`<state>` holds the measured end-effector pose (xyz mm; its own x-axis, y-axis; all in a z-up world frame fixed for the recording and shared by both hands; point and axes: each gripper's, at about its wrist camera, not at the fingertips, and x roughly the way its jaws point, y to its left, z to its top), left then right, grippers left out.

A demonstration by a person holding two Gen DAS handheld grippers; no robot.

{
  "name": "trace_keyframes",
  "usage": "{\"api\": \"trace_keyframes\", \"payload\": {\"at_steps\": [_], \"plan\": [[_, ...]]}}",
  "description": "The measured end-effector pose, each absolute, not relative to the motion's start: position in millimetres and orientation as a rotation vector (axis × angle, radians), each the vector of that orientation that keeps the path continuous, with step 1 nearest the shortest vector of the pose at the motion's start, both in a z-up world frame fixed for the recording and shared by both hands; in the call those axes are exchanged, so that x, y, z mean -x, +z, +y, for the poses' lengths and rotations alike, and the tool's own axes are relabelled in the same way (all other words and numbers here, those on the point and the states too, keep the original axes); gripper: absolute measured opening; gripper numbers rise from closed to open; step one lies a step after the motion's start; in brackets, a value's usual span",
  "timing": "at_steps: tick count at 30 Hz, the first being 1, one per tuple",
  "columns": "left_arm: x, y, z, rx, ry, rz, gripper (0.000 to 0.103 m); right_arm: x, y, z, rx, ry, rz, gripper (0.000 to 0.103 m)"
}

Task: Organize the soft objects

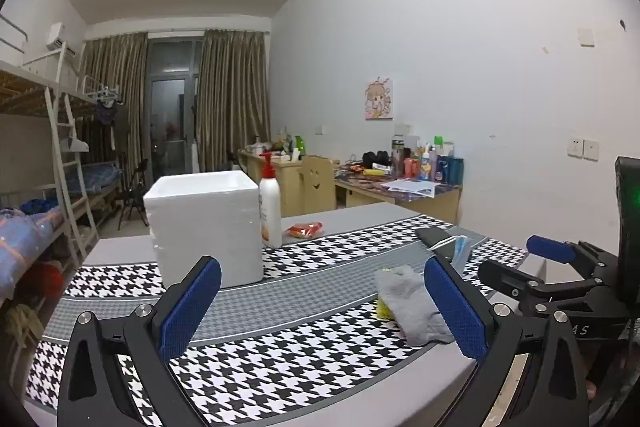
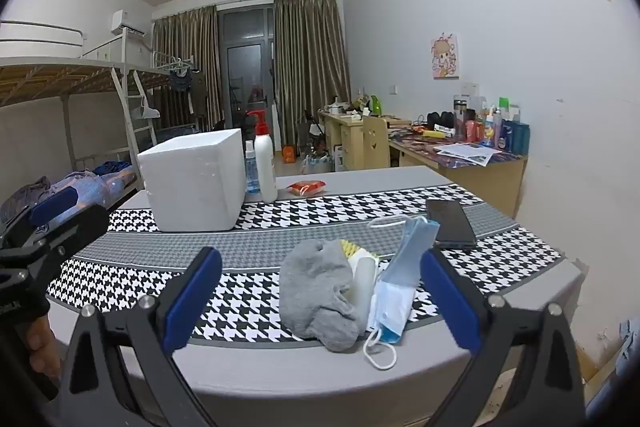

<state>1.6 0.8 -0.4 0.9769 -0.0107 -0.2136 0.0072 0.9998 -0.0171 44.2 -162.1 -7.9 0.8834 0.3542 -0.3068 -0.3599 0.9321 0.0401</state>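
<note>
**Gripper Status: Both Units Wide Open, Nothing Held**

The left gripper (image 1: 320, 307) and right gripper (image 2: 320, 297) hover above the table's (image 2: 248, 243) near edge, jaws spread fully (blue pads bare). The grey sock (image 2: 320, 295) lies between the right fingers' sightline, touching a yellow sponge (image 2: 352, 251) and blue face mask (image 2: 400, 287). The white foam box (image 2: 192, 183) stands well apart.

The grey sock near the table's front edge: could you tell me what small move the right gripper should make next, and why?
Probably ease the right gripper forward and down over the grey sock. Its jaws are open and empty, the sock lies loose directly between them beside the blue face mask, and the white foam box stands open behind.
</note>
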Motion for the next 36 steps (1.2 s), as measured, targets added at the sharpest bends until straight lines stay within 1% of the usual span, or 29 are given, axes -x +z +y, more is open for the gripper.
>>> {"api": "trace_keyframes", "payload": {"at_steps": [2, 7, 36], "plan": [[-10, -2, -7, -0.003, -0.031, 0.237, 0.102, -44, -8, -162, 0.011, 0.372, 0.319, 0.101], [0, 5, -5, 0.025, -0.073, 0.201, 0.102, -44, -8, -162, 0.014, 0.375, 0.32, 0.101], [-10, -1, 1, 0.036, -0.062, 0.227, 0.102, -49, -9, -163, 0.014, 0.368, 0.323, 0.101]]}}
